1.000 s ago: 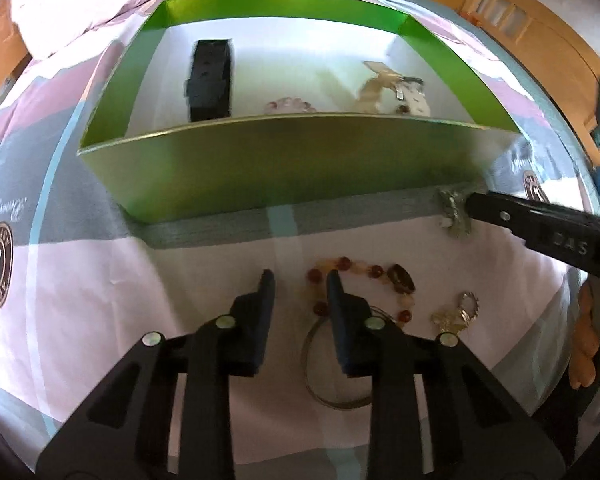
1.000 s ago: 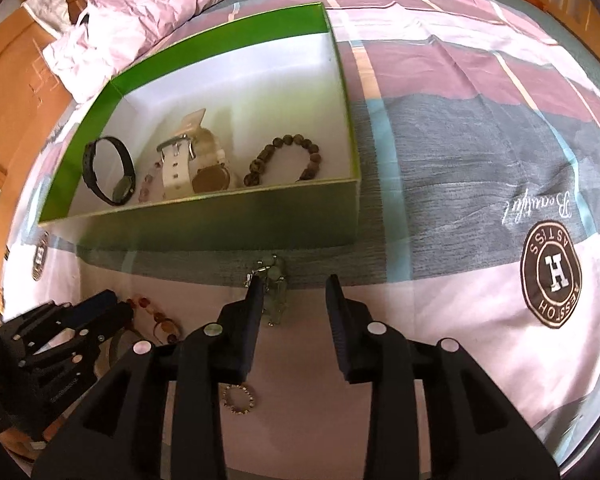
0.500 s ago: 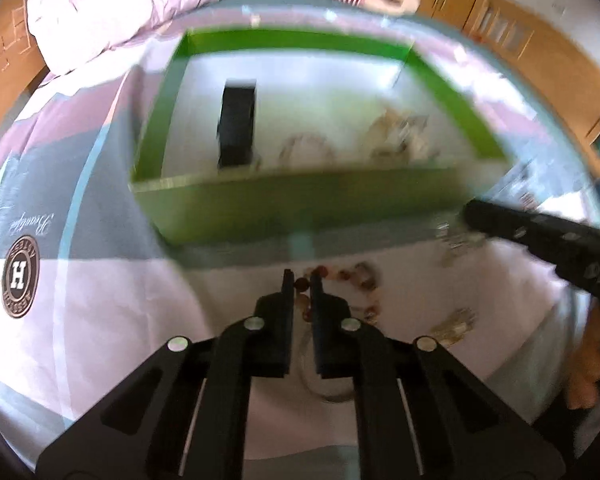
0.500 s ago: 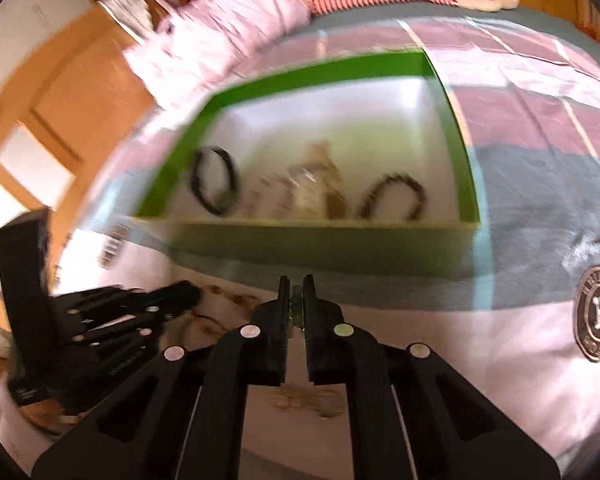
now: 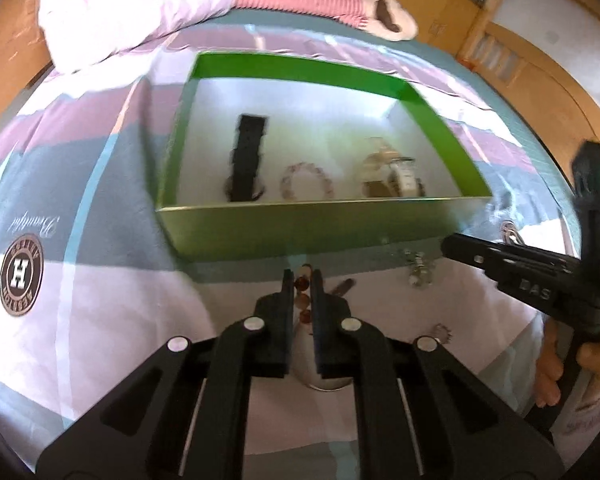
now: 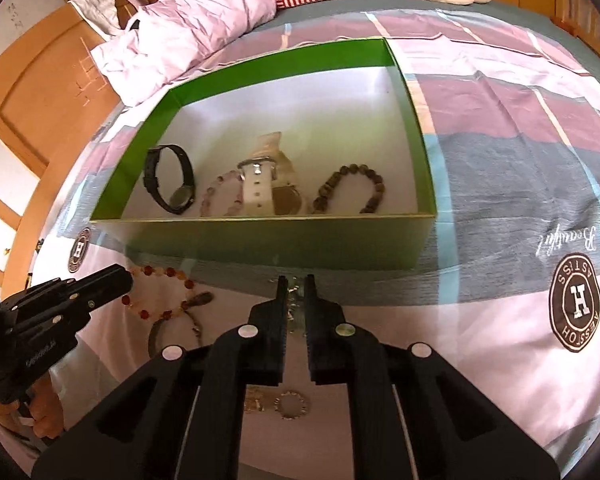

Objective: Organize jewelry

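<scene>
A green box (image 6: 284, 240) on the bed already held 4 pieces: a black watch (image 6: 170, 184), a pink bracelet (image 6: 220, 196), a white watch (image 6: 260, 184) and a brown bracelet (image 6: 350, 188). Just in front of its near wall, the left gripper (image 5: 302, 284) was pinched on an amber bracelet (image 6: 160, 292), and the right gripper (image 6: 296, 292) on a small silver charm (image 6: 298, 304). A bangle (image 6: 156, 336) and 1 ring (image 6: 293, 405) still lay loose. Each load would probably have to clear that wall; the box's right part looked roomy.
</scene>
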`<state>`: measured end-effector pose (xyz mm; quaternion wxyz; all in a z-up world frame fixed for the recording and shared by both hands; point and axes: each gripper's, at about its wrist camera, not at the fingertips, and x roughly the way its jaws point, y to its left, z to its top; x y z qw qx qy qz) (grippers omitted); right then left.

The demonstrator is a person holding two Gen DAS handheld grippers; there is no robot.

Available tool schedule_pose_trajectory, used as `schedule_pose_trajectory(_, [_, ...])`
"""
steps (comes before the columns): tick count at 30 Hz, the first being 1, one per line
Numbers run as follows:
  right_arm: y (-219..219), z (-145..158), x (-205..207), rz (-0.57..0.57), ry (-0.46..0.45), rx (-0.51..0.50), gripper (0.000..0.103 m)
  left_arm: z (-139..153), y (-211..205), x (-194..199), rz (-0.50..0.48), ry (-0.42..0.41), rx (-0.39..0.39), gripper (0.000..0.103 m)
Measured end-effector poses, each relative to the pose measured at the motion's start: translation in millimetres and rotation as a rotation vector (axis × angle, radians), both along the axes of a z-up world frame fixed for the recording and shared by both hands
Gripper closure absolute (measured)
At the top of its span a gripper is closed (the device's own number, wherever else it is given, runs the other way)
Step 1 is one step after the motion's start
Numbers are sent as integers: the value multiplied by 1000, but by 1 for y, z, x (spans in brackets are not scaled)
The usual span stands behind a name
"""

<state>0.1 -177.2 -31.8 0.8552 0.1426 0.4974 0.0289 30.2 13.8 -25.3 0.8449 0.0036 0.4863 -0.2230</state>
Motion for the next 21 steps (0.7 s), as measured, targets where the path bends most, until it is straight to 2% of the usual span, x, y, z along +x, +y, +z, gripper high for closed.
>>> schedule_pose_trajectory(5, [-5,-3,2,-22,16,16,94,20,9,-4,-1,-63,-90,95])
schedule_pose_trajectory(7, [-6,-5,1,-28,25,17,81,19,10,-3,34,-75,-40,95])
schedule_pose_trajectory(10, [-4,-5,1,-24,27,7,76,1,13,6,57,8,-4,94])
schedule_pose_trajectory(12, [-1,-6,2,-19,30,-14,76,-8,7,8,42,43,47,88])
schedule_pose_trajectory(16, [3,-10,3,-13,45,-20,75,-20,-4,4,1,59,102,77])
schedule_pose_trajectory(21, [8,-10,4,12,51,-31,75,-20,-14,-4,-76,56,85,58])
